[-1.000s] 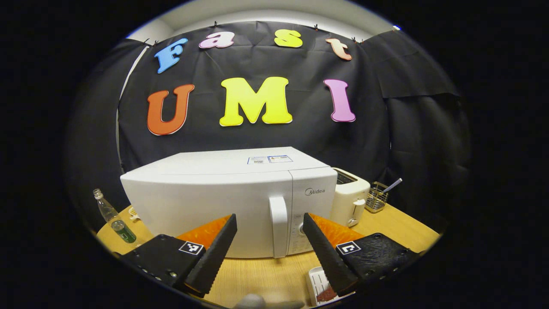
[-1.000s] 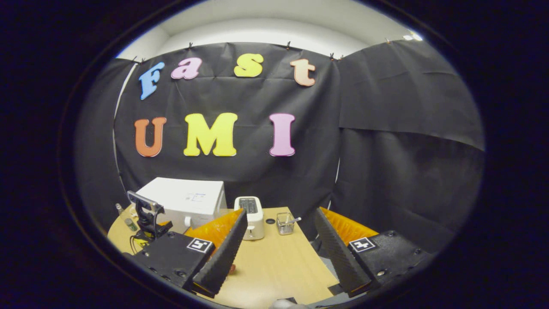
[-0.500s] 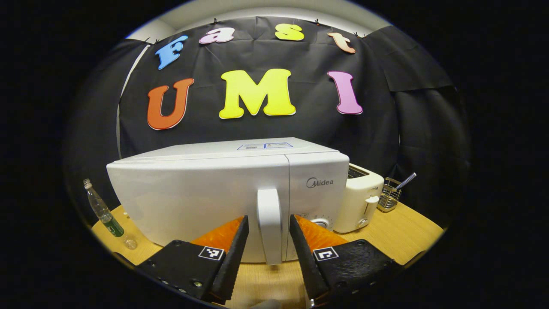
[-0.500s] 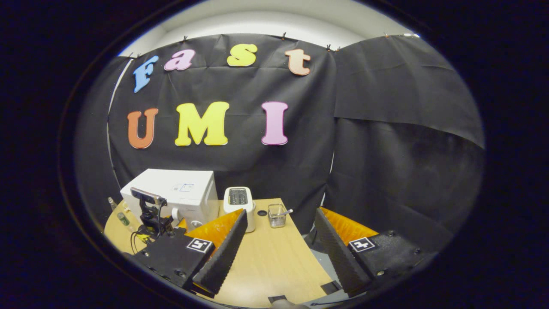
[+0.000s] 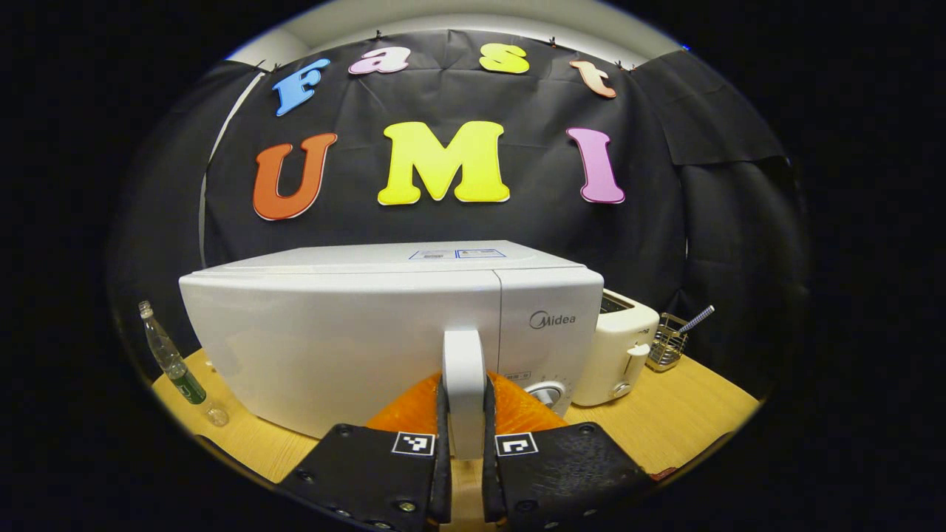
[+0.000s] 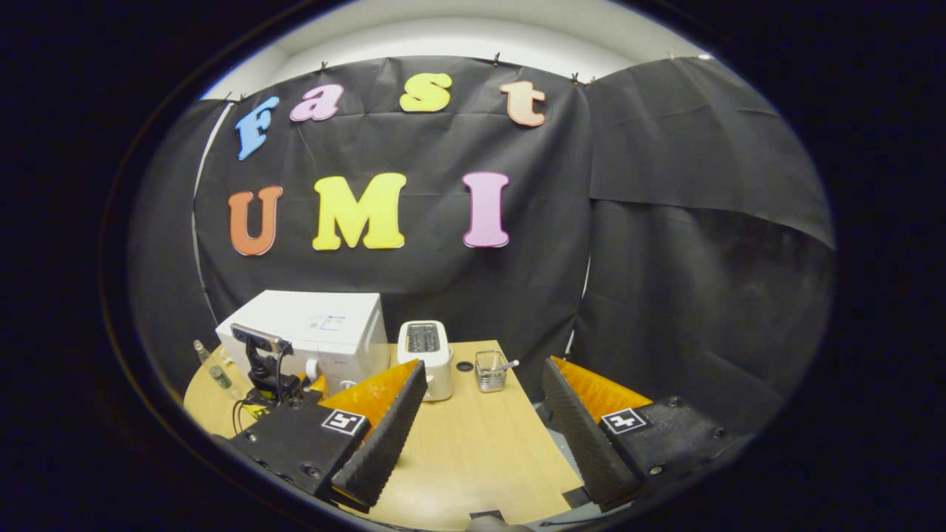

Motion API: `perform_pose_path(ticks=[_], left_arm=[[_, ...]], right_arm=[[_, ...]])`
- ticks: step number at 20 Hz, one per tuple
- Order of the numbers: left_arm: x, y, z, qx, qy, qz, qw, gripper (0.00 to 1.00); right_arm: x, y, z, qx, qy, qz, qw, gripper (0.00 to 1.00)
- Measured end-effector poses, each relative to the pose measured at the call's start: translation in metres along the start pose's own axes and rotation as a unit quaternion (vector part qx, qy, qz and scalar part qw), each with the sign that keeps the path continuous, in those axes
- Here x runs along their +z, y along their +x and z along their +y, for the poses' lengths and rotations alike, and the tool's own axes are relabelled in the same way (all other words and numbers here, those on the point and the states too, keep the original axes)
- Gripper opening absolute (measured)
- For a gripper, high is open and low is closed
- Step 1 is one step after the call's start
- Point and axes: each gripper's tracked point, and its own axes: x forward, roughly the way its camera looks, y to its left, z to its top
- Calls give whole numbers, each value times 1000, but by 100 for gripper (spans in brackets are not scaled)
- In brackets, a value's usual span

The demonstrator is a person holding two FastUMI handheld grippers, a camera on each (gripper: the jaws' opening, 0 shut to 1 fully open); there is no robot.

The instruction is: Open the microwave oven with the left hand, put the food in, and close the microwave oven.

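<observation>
Gripping the door handle (image 5: 463,384) of the microwave oven (image 5: 355,332), the left gripper (image 5: 463,473) has its two fingers pinched in on either side of the white vertical bar, low down on it. Door looks flush with the body, so step in hand is opening, not yet swung. Microwave sits on the wooden table (image 5: 687,399), toaster (image 5: 617,347) just beside it on the right, wire basket (image 5: 665,343) further right, bottle (image 5: 170,358) on the left. Right gripper (image 6: 480,443) hangs wide open holding nothing, well apart from the oven, over the near table. Food: cannot tell where it is. Next move probably calls for a pull toward the near side, arcing left round the hinge, keeping the pinch firm so the handle doesn't slip
</observation>
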Motion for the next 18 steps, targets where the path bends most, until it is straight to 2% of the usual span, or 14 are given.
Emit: perform_pose_path(ticks=[4,5,6,11,13,14,15,18], left_arm=[[-3,0,1,4,6,2,1000,13],[-2,-1,0,1,5,4,1000,13],[-3,-1,0,-2,2,5,1000,13],[-6,-7,1,-2,2,17,1000,13],[-10,-30,1,0,8,9,1000,13],[-12,-47,3,-4,18,4,1000,13],[-15,-59,7,-8,21,2,1000,13],[-24,-92,18,-20,10,20,1000,13]], right_arm=[[2,4,2,8,-20,0,1000,100],[3,4,2,10,-20,-1,1000,92],[4,5,3,14,-19,0,1000,100],[5,5,9,28,-24,-5,999,100],[4,5,13,35,-25,-4,999,100],[3,5,16,38,-27,-4,999,92],[3,6,21,45,-27,-3,999,100],[3,7,40,66,-22,-4,998,100]])
